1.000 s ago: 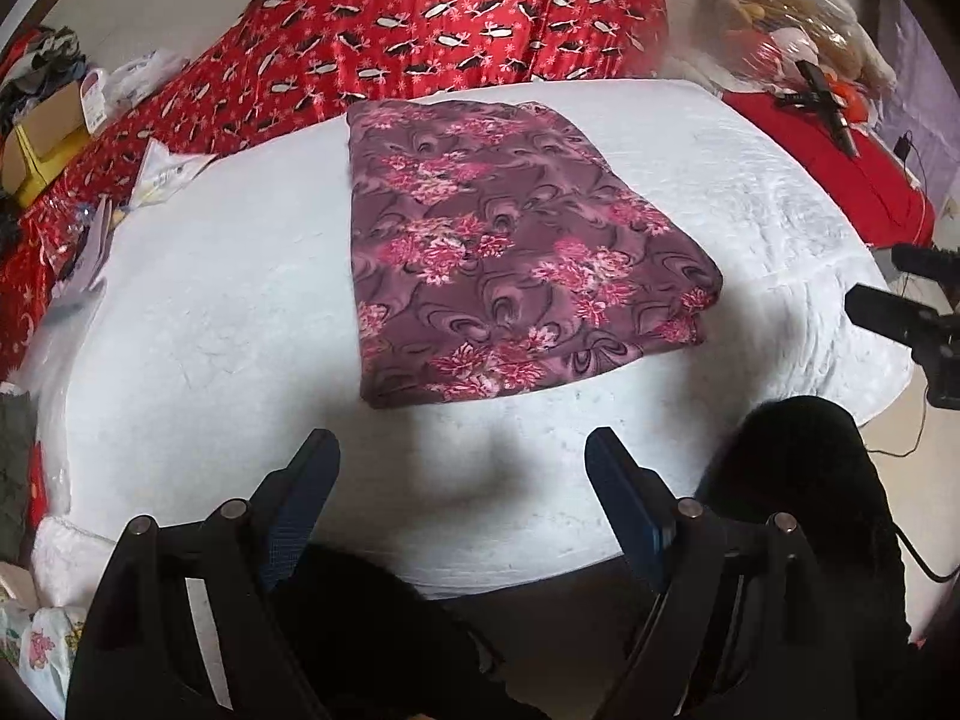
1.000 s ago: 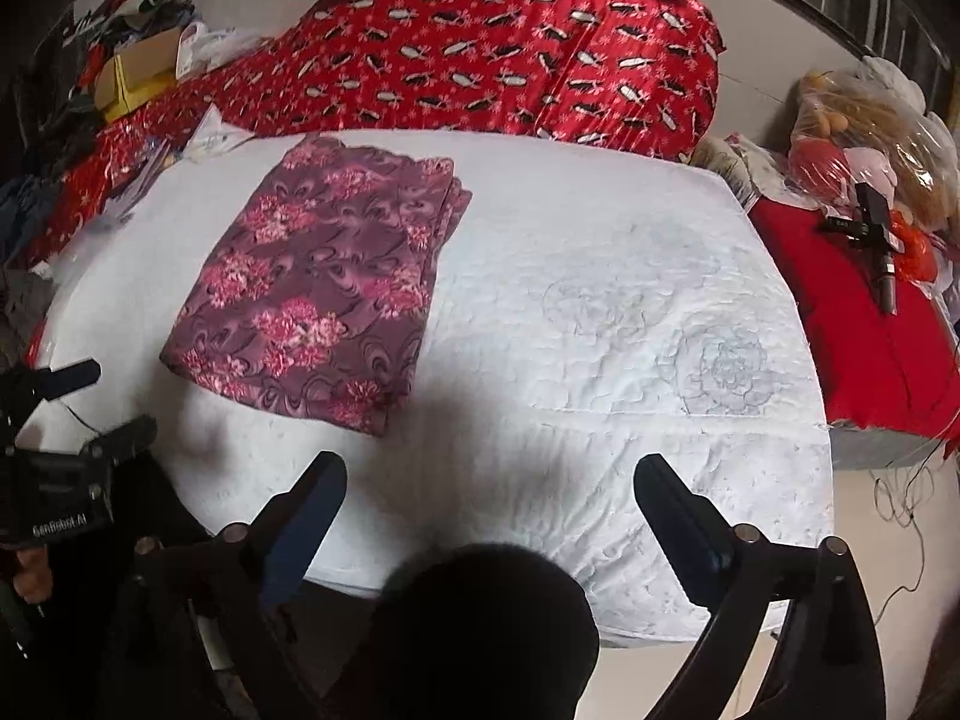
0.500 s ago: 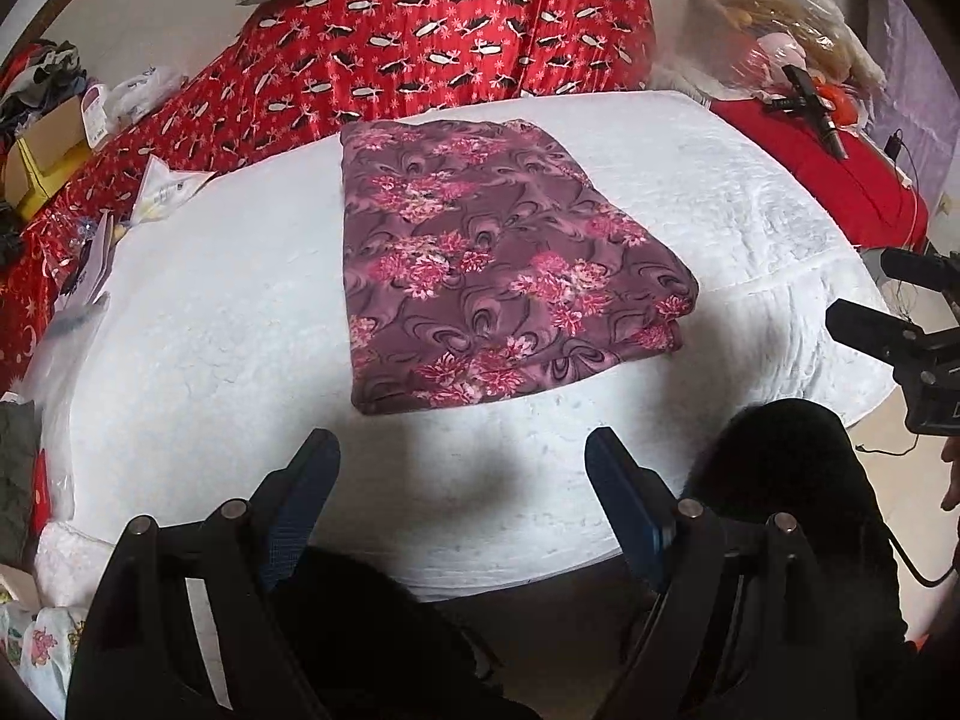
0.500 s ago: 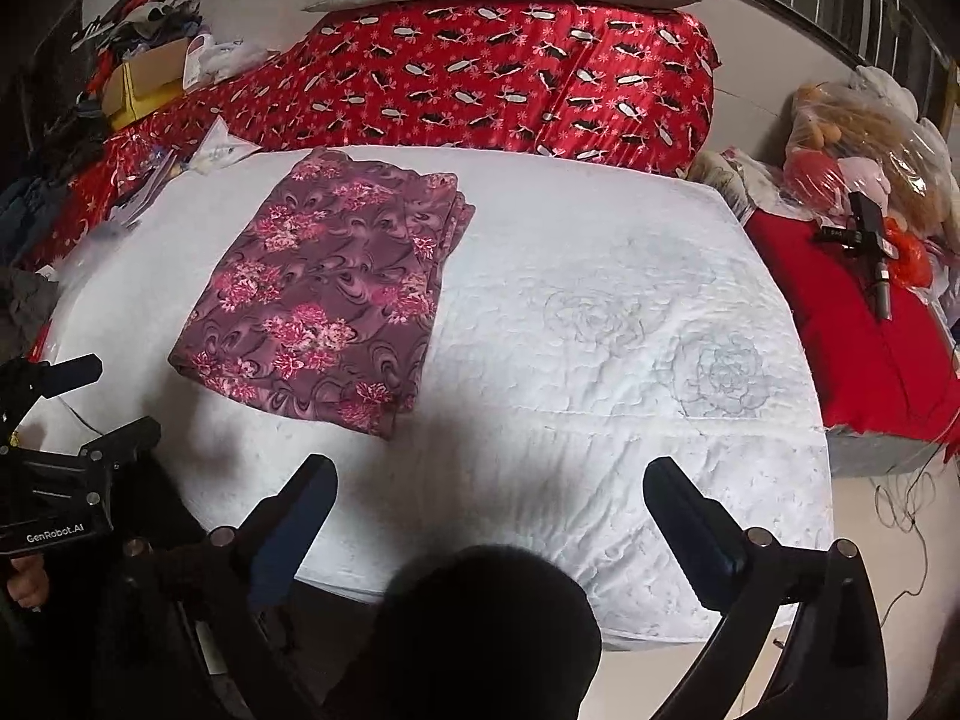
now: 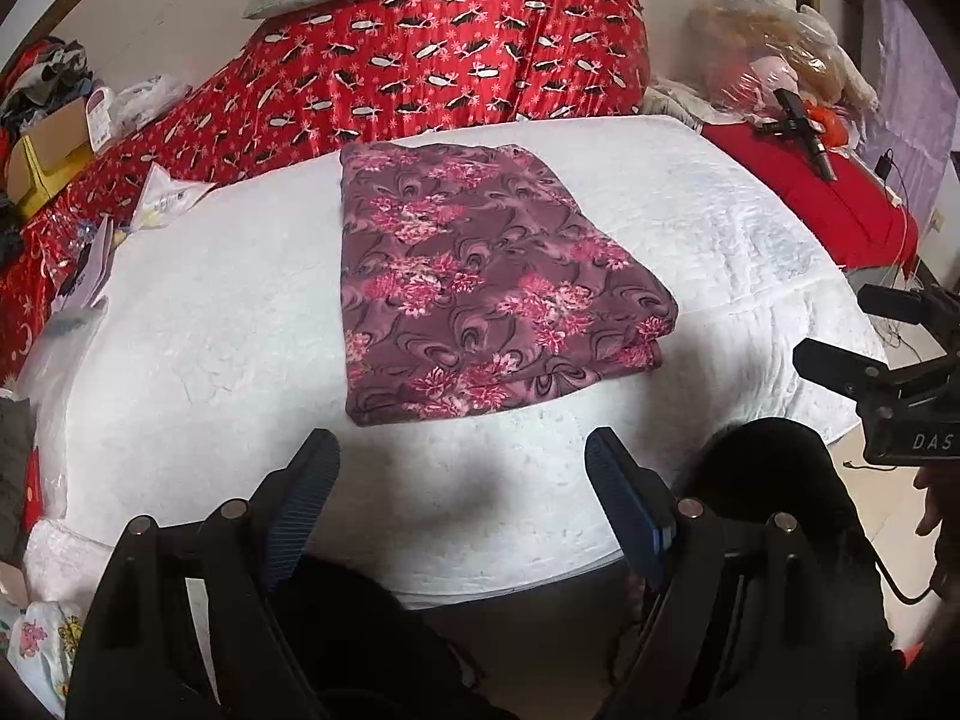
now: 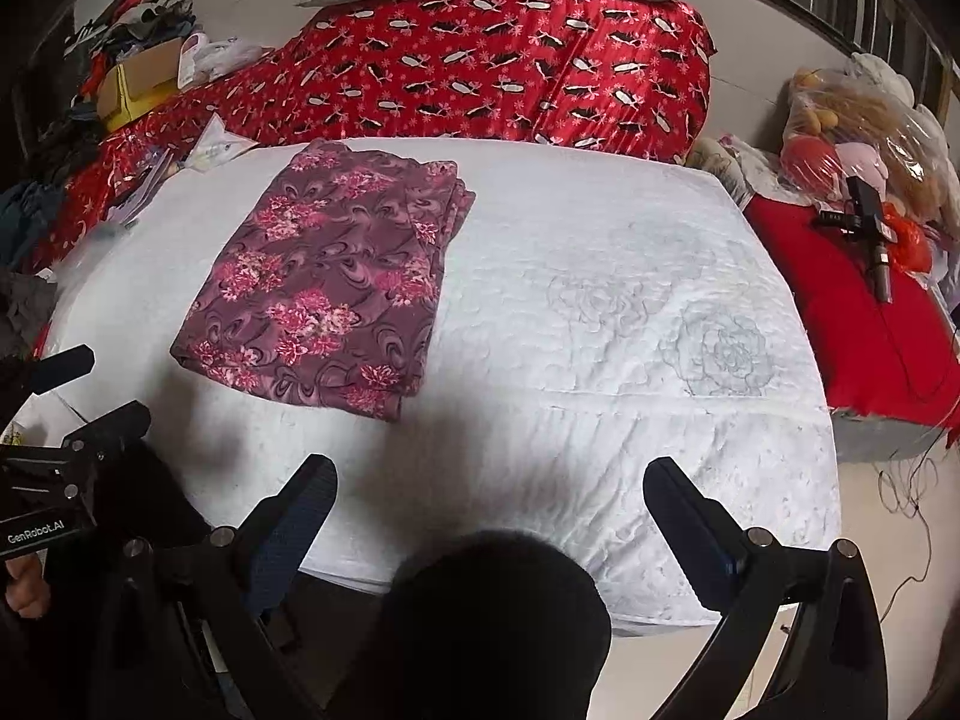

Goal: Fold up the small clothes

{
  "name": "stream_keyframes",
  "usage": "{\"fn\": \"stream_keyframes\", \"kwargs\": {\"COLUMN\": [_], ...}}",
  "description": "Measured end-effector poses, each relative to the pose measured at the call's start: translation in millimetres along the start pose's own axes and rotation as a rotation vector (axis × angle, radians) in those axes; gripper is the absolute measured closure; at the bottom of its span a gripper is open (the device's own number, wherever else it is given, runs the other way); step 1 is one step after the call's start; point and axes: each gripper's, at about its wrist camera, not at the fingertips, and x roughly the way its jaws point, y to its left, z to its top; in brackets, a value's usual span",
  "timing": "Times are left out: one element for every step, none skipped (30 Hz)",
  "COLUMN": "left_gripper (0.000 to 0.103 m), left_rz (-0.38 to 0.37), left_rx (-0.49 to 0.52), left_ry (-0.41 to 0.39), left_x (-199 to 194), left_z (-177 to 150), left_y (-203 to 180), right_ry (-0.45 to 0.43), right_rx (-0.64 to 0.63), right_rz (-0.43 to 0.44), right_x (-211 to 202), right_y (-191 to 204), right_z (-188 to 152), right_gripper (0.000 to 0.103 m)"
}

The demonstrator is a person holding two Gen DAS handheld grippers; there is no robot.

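Observation:
A purple garment with pink flowers (image 5: 480, 282) lies folded into a flat rectangle on the white quilted bed (image 5: 210, 330); it also shows in the right wrist view (image 6: 336, 282), left of the bed's middle. My left gripper (image 5: 462, 462) is open and empty, held just short of the garment's near edge. My right gripper (image 6: 489, 492) is open and empty over the bed's near edge (image 6: 600, 450), to the right of the garment. Each gripper shows at the edge of the other's view.
A red patterned quilt (image 6: 498, 72) is piled at the head of the bed. Boxes and clutter (image 6: 138, 78) stand at the back left. A red cushion (image 6: 864, 312) with a black tool and bagged soft toys (image 6: 864, 126) lies to the right.
Both grippers have drawn back and up from the bed, so the garment looks smaller and farther away. The garment has not moved. Both grippers stay open.

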Motion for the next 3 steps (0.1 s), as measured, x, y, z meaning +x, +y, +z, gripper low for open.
{"fn": "stream_keyframes", "kwargs": {"left_gripper": [0.018, 0.019, 0.018], "left_rz": [-0.001, -0.002, -0.001], "left_rx": [0.002, 0.002, 0.003], "left_ry": [0.005, 0.008, 0.013], "left_x": [0.5, 1.1, 2.1], "left_z": [0.1, 0.1, 0.1], "left_y": [-0.9, -1.1, -1.3], "right_ry": [-0.001, -0.001, 0.0], "right_rx": [-0.002, -0.003, -0.004], "right_rz": [0.0, 0.0, 0.001], "right_x": [-0.2, 0.0, 0.5], "right_y": [0.4, 0.7, 0.5], "right_z": [0.3, 0.4, 0.7], "right_gripper": [0.0, 0.0, 0.0]}}
